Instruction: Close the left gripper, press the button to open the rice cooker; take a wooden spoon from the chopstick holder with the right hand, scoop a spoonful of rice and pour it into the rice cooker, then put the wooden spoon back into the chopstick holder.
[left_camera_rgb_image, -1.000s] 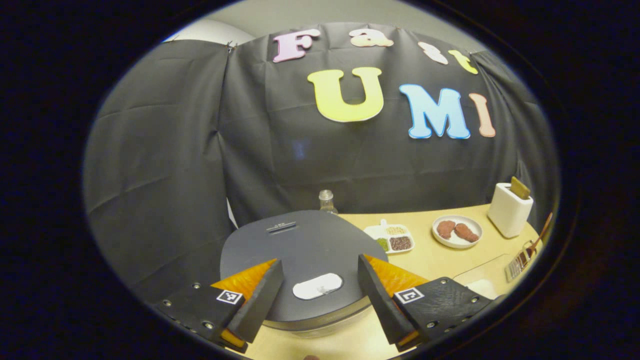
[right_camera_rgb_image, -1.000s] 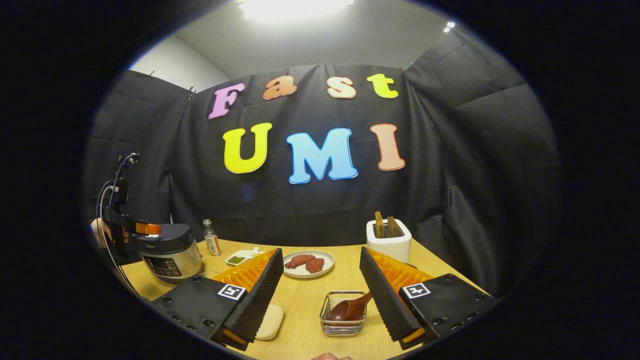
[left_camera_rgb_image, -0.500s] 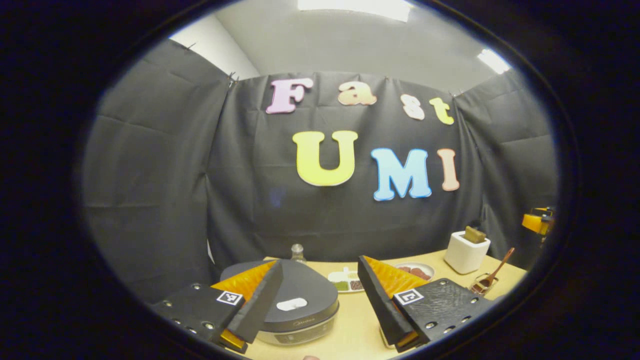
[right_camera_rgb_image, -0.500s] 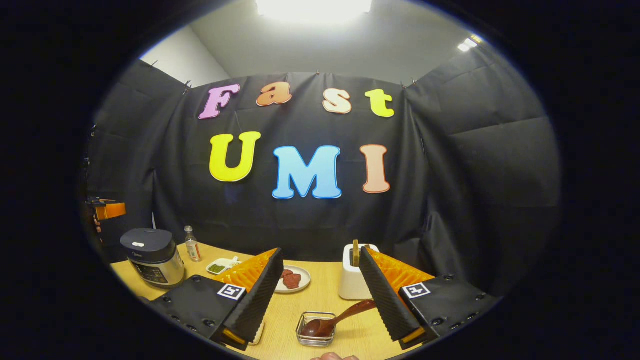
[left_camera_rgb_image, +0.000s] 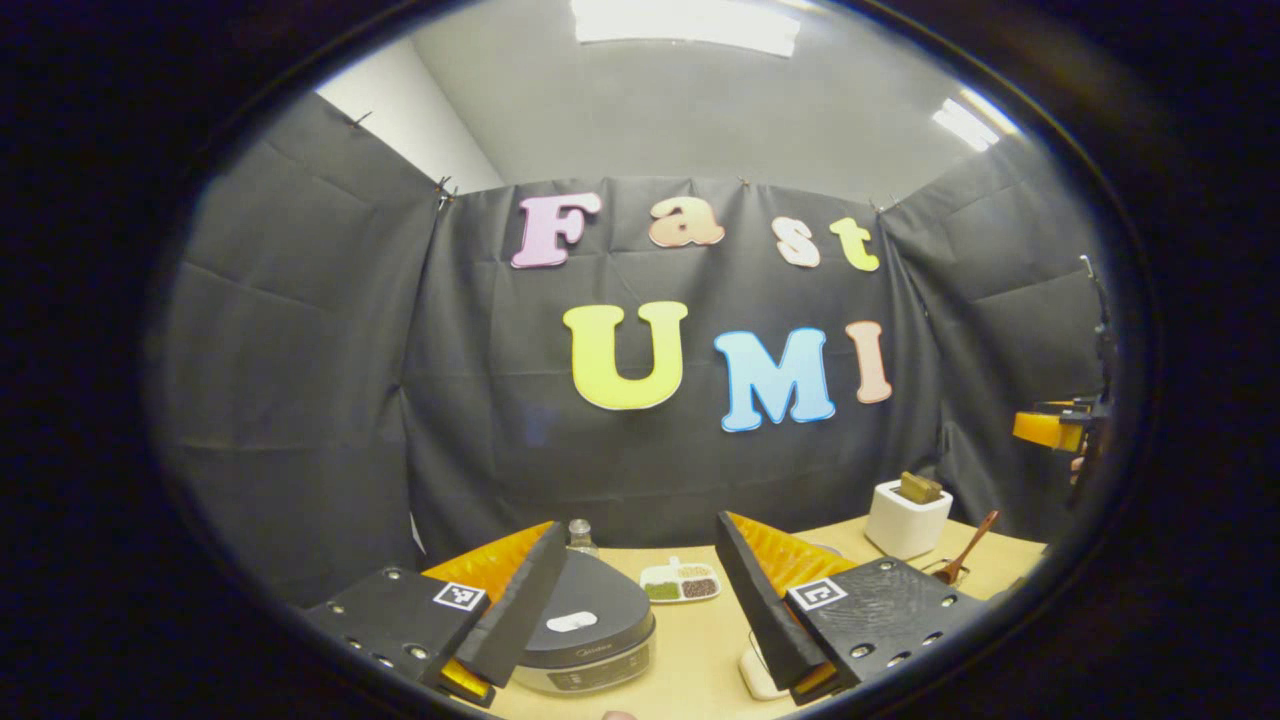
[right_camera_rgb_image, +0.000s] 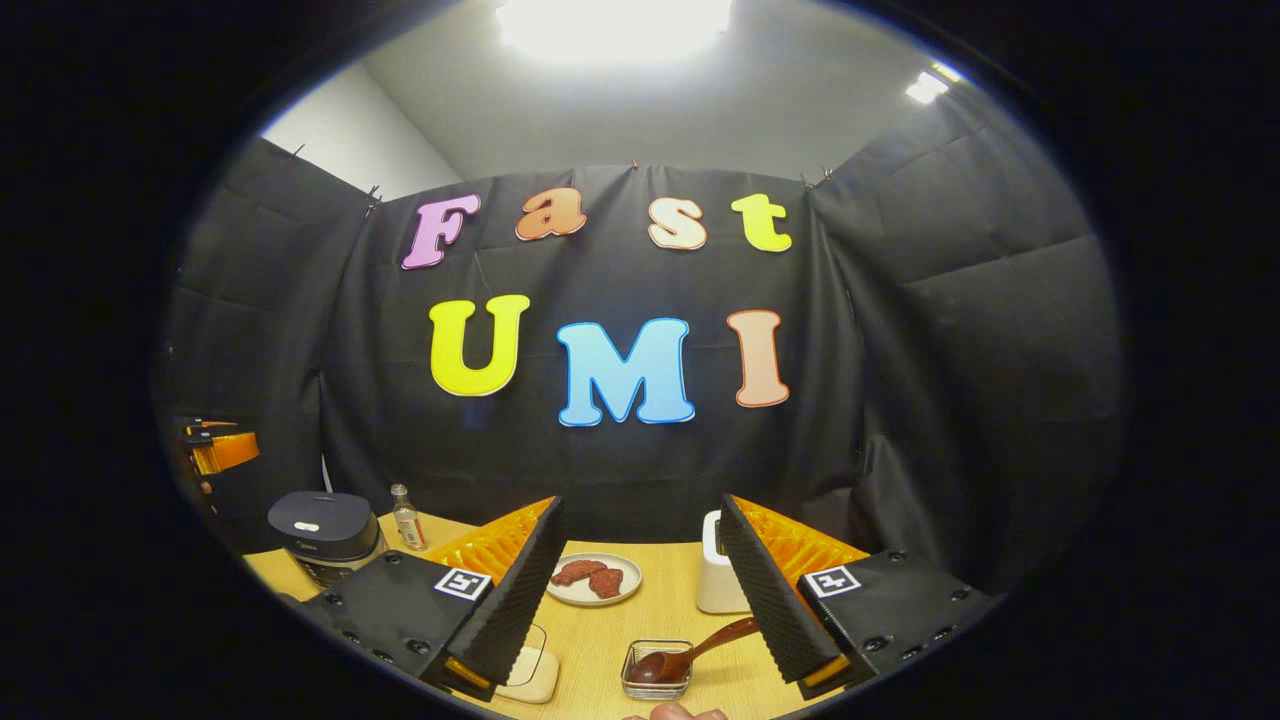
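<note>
Pale wood table (right_camera_rgb_image: 640, 625) under black cloth walls. The wire chopstick holder (right_camera_rgb_image: 655, 672) holds the wooden spoon (right_camera_rgb_image: 690, 655); the rice cooker (left_camera_rgb_image: 585, 635) sits lidded. Left gripper (left_camera_rgb_image: 640, 600) and right gripper (right_camera_rgb_image: 640, 600) gape wide, empty.

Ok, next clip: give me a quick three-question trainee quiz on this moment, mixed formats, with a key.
1. True or false: the rice cooker has its lid down.
2. Multiple choice: where does the wooden spoon rest? A) on the plate of meat; B) in the wire chopstick holder; C) between the right gripper fingers.
3. Fill in the blank: the left gripper has its fingers spread apart, so it is ____.

Key: 1 true; 2 B; 3 open.
</note>
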